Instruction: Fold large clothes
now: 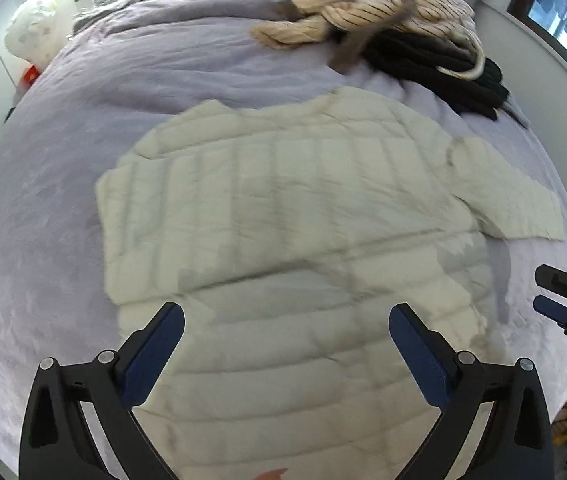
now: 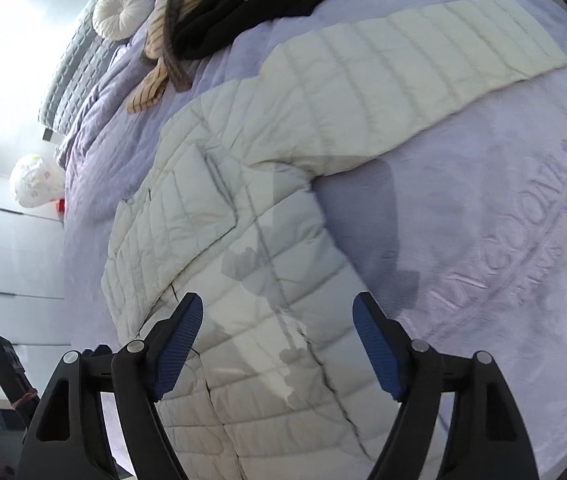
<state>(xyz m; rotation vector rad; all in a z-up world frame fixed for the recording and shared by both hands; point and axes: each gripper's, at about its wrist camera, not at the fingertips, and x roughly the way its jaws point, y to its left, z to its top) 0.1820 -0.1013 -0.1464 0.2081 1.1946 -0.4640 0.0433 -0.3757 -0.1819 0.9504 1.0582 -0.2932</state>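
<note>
Jacket (image 1: 283, 220), cream and quilted, lies flat on the lilac bed (image 1: 43, 240), filling mid-frame, one sleeve (image 2: 423, 64) stretching upper right. Both grippers' fingers (image 1: 155, 356) (image 2: 379, 352) stand apart, empty. Next, probably pinch that sleeve's cuff and fold inward, keeping seams aligned.
</note>
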